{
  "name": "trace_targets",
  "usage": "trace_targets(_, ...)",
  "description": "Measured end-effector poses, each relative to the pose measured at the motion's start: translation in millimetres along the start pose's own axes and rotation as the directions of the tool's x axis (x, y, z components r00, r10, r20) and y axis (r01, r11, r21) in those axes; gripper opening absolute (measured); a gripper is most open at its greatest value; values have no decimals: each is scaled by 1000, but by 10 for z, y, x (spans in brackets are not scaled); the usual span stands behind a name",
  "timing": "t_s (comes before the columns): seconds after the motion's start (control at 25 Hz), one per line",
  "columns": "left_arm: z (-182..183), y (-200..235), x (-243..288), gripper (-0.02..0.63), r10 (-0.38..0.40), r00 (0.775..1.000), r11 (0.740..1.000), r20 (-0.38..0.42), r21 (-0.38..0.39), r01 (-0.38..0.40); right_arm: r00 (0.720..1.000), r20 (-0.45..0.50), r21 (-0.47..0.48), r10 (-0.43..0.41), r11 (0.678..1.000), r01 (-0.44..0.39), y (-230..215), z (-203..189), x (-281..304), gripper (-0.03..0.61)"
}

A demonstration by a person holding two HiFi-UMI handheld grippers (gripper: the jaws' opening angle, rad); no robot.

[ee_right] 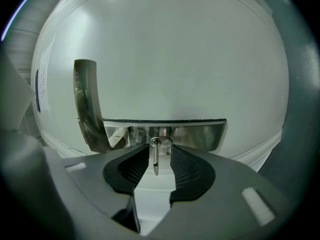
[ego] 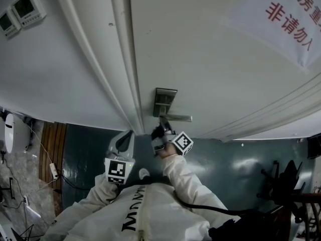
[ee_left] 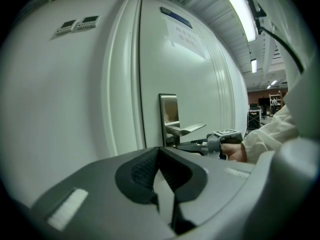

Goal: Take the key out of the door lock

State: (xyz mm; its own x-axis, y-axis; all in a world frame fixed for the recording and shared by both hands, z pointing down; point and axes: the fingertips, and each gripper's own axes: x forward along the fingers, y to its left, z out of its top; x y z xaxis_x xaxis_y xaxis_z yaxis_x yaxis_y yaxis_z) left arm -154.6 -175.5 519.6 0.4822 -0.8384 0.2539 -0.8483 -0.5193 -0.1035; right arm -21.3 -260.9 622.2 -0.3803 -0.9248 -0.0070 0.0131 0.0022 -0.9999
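Right gripper (ee_right: 159, 156): level, nosed up to the door (ee_right: 175, 54), jaws well apart. The key (ee_right: 155, 163) stands edge-on between the ribbed pads (ee_right: 135, 166), with a sliver of gap on either side. Nothing is clamped yet. The small ring (ee_right: 161, 143) at the key's far end sits against the lower edge of the lever handle (ee_right: 190, 133); the keyhole itself is hidden behind it.

Handle runs right from the steel lock plate (ee_right: 85, 104), which is fixed at the door's left edge (plate and lever both mirror-bright).

Left gripper (ee_left: 159, 151): held back, nearer than the right one and to its left, tips closed together, empty.

Further out: two wall control panels (ego: 22, 11) far left, printed notice (ego: 286, 14) upper right on the door.
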Motion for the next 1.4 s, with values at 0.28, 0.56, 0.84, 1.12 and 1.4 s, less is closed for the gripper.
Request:
trace_targets(0.28, -49, 15, -23, 0, 6, 1000, 1000, -12, -13, -6, 1000, 2, 2, 14, 1000, -14, 53, -1, 42, 25)
trace_targets(0.56, -54, -9, -40, 0, 3, 1000, 1000, -11, -9, -3, 1000, 17, 18, 2, 1000, -2, 39, 2, 28, 25)
trace_targets(0.84, -72, -31, -73, 0, 1, 1000, 1000, -16, -6, -1, 1000, 21, 8, -18, 1000, 18, 43, -8, 11, 25)
trace_targets(1.12, -68, -46, -125, 0, 6, 1000, 1000, -13, -4, -6, 1000, 26, 1, 2, 1000, -2, 83, -40, -33, 23)
trace_targets(1.4, -78, -88, -158, 0, 5, 1000, 1000, -7, -7, -5, 1000, -3, -15, -18, 1000, 18, 20, -167, -321, 23)
